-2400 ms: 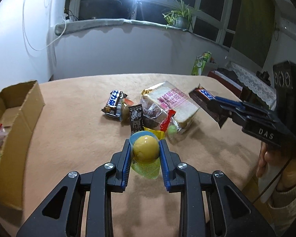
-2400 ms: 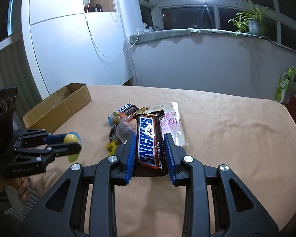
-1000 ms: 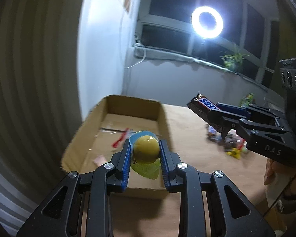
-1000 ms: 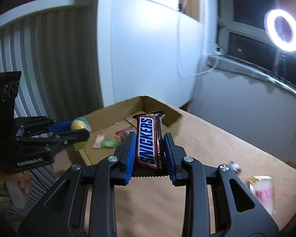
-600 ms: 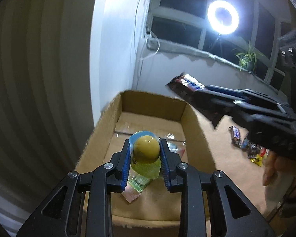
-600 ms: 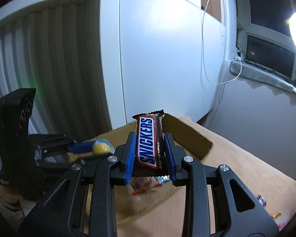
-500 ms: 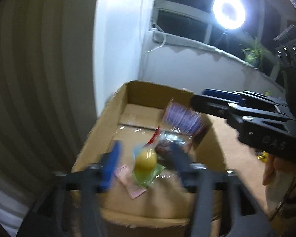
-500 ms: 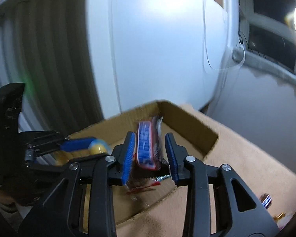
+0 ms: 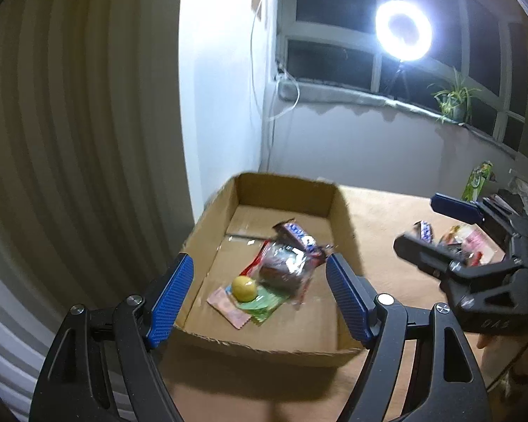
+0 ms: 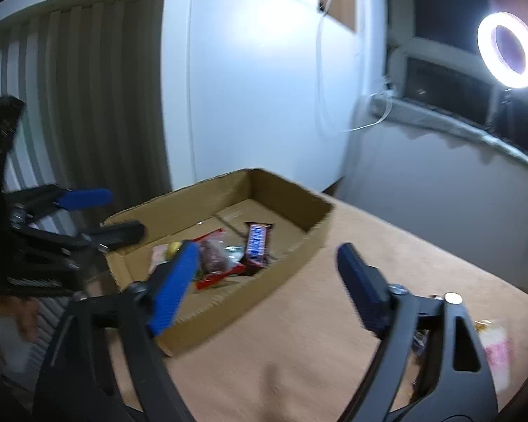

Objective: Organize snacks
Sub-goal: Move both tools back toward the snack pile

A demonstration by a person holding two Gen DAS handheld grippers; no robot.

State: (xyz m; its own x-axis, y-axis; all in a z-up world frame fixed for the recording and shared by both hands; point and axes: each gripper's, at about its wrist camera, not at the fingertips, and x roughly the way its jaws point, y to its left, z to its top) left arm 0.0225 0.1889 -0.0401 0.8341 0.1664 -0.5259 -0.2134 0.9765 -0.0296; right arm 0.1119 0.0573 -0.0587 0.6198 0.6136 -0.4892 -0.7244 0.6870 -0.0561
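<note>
Snacks lie in two groups: some in the cardboard box (image 9: 207,232) at the desk's left edge, the rest loose further right on the desk (image 9: 380,218). Going left to right inside the box, a pink sachet (image 9: 227,304) and a green wrapper (image 9: 264,302) lie flat near its near wall, with the yellow ball candy (image 9: 244,286) resting on them. Just beside it sits a clear pack with something dark inside (image 9: 285,270), and beyond that the Snickers bar (image 10: 258,242) lies toward the far right corner of the box.

Above the box's near wall the left gripper (image 9: 260,299) has its jaws spread wide, having just been opening, with nothing between them. The right gripper (image 10: 264,277) hangs over the box's right wall, its jaws likewise just opened wide and empty.

So both carried pieces appear delivered. Further right, a small heap of wrapped snacks (image 9: 454,237) waits on the desk, partly hidden behind the right gripper, so its count is unclear. Those look like what is left; I judge the job roughly midway.
</note>
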